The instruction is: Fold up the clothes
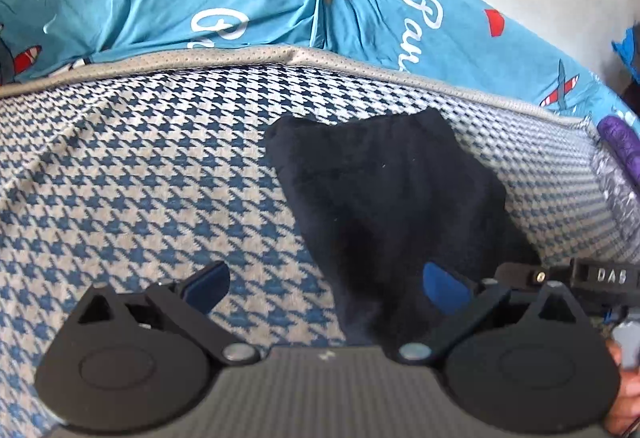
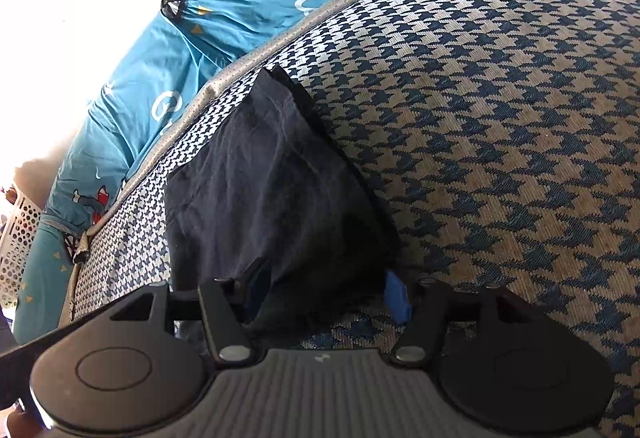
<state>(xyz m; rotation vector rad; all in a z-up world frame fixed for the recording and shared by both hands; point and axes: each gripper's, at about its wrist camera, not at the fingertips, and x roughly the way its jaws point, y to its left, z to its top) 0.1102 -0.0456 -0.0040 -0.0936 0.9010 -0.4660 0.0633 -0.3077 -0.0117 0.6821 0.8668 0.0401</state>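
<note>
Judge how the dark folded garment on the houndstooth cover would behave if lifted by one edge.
Likely floppy: the dark garment lies in soft creases, so it would probably droop and unfold. Probably light, as it looks thin. It seems unlikely to slide on the textured houndstooth cover.

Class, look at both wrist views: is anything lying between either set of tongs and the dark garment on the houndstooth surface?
Nothing visible does. The dark garment lies directly on the houndstooth surface. Its near end already sits between the fingers of the right tongs, and the left tongs stand wide open over its near edge, with only bare patterned fabric beside it.
</note>
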